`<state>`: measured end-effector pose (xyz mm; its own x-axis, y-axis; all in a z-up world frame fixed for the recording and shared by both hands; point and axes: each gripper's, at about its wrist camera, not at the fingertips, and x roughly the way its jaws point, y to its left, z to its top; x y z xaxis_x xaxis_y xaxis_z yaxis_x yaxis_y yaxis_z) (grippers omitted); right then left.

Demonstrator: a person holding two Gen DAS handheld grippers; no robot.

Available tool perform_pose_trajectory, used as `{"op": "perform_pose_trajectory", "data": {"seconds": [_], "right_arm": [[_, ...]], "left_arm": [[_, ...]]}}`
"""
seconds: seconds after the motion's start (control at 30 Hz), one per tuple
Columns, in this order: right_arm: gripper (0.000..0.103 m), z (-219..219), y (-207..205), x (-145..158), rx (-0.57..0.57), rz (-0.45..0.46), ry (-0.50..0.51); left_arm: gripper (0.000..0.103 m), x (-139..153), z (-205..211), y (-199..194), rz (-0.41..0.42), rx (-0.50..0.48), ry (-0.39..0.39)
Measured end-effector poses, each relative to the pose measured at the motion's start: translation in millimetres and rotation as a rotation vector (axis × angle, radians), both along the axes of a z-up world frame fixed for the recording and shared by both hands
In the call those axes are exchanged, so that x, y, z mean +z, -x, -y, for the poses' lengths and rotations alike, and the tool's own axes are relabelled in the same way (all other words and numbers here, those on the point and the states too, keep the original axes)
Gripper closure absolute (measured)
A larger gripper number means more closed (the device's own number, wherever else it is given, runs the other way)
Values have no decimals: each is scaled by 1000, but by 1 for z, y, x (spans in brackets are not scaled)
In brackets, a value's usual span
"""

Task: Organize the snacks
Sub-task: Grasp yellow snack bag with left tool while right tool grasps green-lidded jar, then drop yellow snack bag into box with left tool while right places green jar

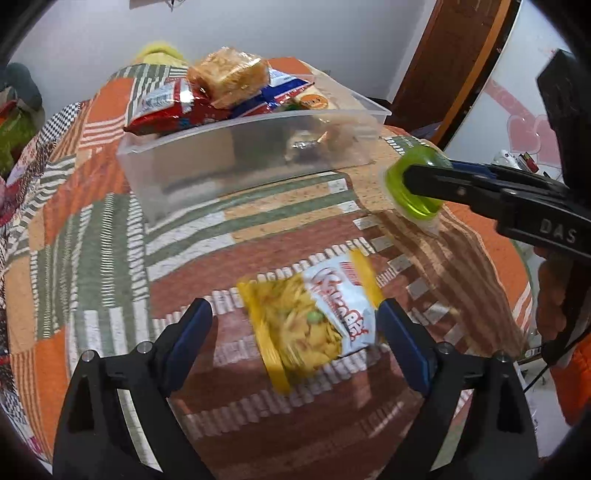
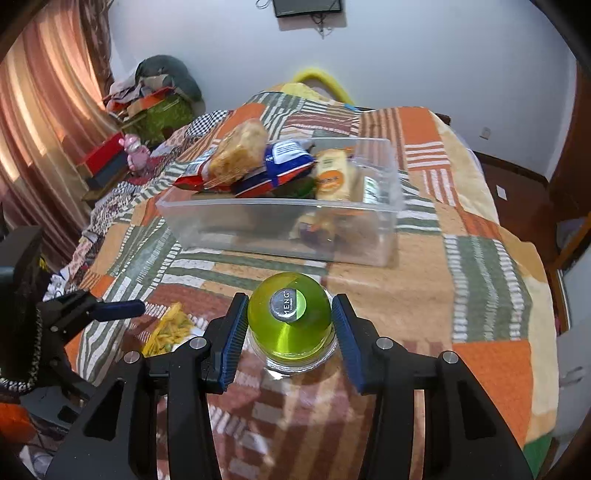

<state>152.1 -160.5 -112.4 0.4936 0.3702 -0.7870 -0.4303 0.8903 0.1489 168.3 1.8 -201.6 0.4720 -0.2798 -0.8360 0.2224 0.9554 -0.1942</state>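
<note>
We read "MENG" on the round sticker [image 2: 287, 304] capping the green jelly cup [image 2: 290, 325], and "DAS" moulded into the black arm of the right hand-held gripper [image 1: 406, 181] as the left wrist camera saw it; the red script on the yellow-and-white snack packet [image 1: 314, 314] was too blurred for us to read. The clear plastic bin [image 2: 280, 225] lay on the patchwork bedspread [image 2: 480, 266] at twelve o'clock from both grippers, and it held a red packet [image 1: 166, 110], a blue packet [image 2: 280, 166], a pale brown block in clear wrap [image 1: 229, 75] on top of them, a cream pack with an orange round label [image 2: 334, 179], and a few small wrapped sweets [image 1: 310, 144] at its near wall. The right hand-held gripper pinched the jelly cup between its blue pads [image 2: 232, 332], the cup lifted clear of the bedspread in the left wrist view. The left hand-held gripper [image 1: 295, 328] stood spread wide, with the snack packet on the bedspread between its fingers, near the right finger; whether it touched we could not tell. Only the right wrist view showed the curtain [image 2: 44, 147] at nine o'clock, a pink toy [image 2: 135, 151] and a dark screen [image 2: 308, 7] high on the wall; only the left showed a wooden door [image 1: 454, 55] at one o'clock.
</note>
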Motion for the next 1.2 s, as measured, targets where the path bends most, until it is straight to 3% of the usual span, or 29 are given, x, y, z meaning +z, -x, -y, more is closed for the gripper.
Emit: {"op": "perform_pose_trajectory", "data": {"seconds": [0.27, 0.33, 0.4, 0.5, 0.87, 1.2], "right_arm": [[60, 11, 3, -2, -12, -10, -17], [60, 11, 2, -4, -12, -15, -20], [60, 12, 3, -6, -12, -18, -22], [60, 11, 2, -8, -14, -25, -31], [60, 7, -11, 3, -17, 14, -59], [60, 2, -37, 24, -37, 94, -59]], "left_arm": [[14, -19, 10, -8, 8, 15, -16], [32, -18, 11, -7, 23, 10, -11], [57, -15, 9, -9, 31, 7, -8], [64, -12, 4, -11, 34, 18, 5], [71, 29, -4, -21, 154, 45, -17], [71, 85, 0, -64, 288, 61, -13]]}}
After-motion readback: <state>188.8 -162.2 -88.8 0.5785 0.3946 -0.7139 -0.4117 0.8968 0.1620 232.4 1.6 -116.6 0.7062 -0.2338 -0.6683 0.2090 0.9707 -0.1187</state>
